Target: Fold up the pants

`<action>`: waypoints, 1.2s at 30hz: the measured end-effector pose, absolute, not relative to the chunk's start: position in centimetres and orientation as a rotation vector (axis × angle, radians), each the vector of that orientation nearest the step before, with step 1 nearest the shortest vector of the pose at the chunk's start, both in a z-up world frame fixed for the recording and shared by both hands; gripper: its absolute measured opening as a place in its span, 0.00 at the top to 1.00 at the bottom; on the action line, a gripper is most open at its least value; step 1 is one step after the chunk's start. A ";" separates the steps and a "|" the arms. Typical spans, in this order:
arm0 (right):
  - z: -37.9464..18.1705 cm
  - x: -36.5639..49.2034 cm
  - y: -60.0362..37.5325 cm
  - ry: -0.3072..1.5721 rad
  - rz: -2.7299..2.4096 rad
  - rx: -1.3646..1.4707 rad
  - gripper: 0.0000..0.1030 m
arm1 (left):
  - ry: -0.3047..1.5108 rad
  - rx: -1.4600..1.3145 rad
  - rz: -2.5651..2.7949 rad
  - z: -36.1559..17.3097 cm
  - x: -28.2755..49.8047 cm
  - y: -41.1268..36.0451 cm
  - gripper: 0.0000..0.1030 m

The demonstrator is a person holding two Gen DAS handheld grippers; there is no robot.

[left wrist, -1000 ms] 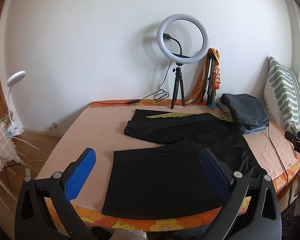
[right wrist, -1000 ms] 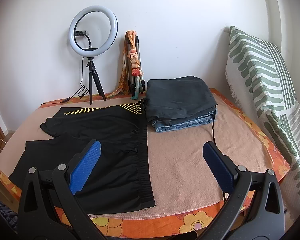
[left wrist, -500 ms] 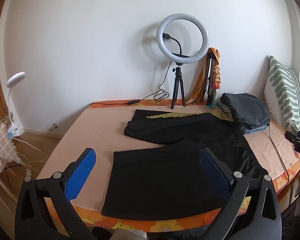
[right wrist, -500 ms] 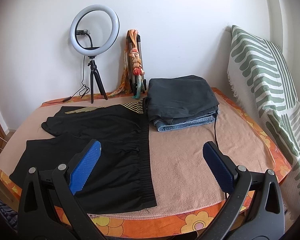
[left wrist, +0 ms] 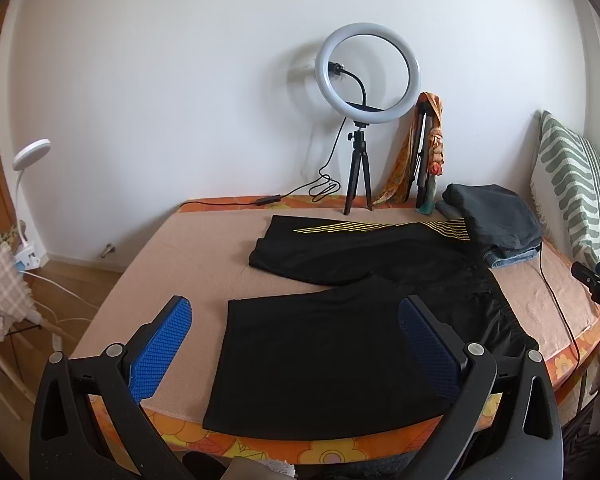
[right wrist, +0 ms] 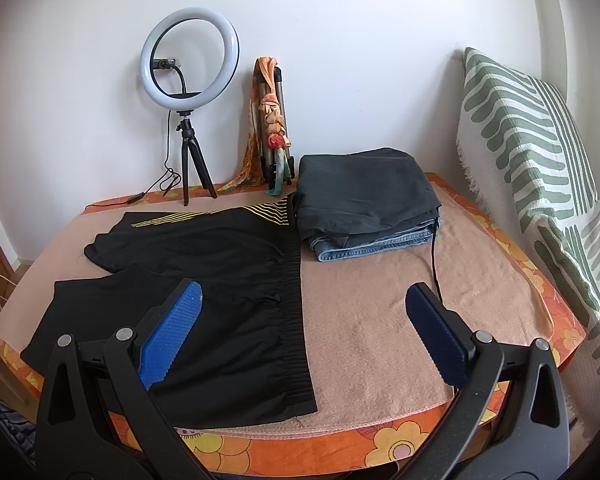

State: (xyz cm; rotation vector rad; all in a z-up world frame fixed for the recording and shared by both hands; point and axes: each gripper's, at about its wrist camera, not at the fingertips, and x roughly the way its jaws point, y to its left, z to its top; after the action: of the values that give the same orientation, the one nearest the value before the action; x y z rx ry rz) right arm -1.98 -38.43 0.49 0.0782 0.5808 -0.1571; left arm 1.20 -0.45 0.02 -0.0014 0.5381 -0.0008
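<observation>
Black shorts with yellow stripes [left wrist: 340, 320] lie spread flat on the peach blanket [left wrist: 188, 256], legs to the left, elastic waistband to the right. They also show in the right wrist view [right wrist: 204, 280]. My left gripper [left wrist: 296, 340] is open and empty, held above the near leg at the bed's front edge. My right gripper [right wrist: 304, 328] is open and empty, held above the waistband [right wrist: 296, 320] near the front edge.
A stack of folded dark pants and jeans [right wrist: 364, 204] sits at the back right. A ring light on a tripod [right wrist: 188, 92] and a folded tripod with a scarf [right wrist: 270, 120] stand by the wall. A black cable [right wrist: 434, 256] crosses the blanket. A striped pillow [right wrist: 540, 160] leans at right.
Both grippers have drifted slightly; the right wrist view has shifted a little. The shorts have not moved and both grippers stay open.
</observation>
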 end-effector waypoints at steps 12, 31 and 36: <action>0.3 -1.9 -38.2 0.582 -0.154 0.082 0.00 | 0.544 0.002 -0.001 -0.2 1.6 -0.5 0.00; 0.0 -1.8 -37.9 0.586 -0.152 0.086 0.00 | 0.549 0.002 -0.001 -0.6 1.8 -0.7 0.00; -0.4 -1.8 -37.6 0.590 -0.147 0.090 0.00 | 0.555 0.003 -0.002 -0.9 2.0 -0.8 0.00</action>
State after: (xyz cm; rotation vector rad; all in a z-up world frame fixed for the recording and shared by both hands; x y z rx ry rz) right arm -1.83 -37.55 -0.37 0.0896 0.5905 -0.1469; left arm 2.03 -0.82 -0.89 0.0027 0.5548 -0.0016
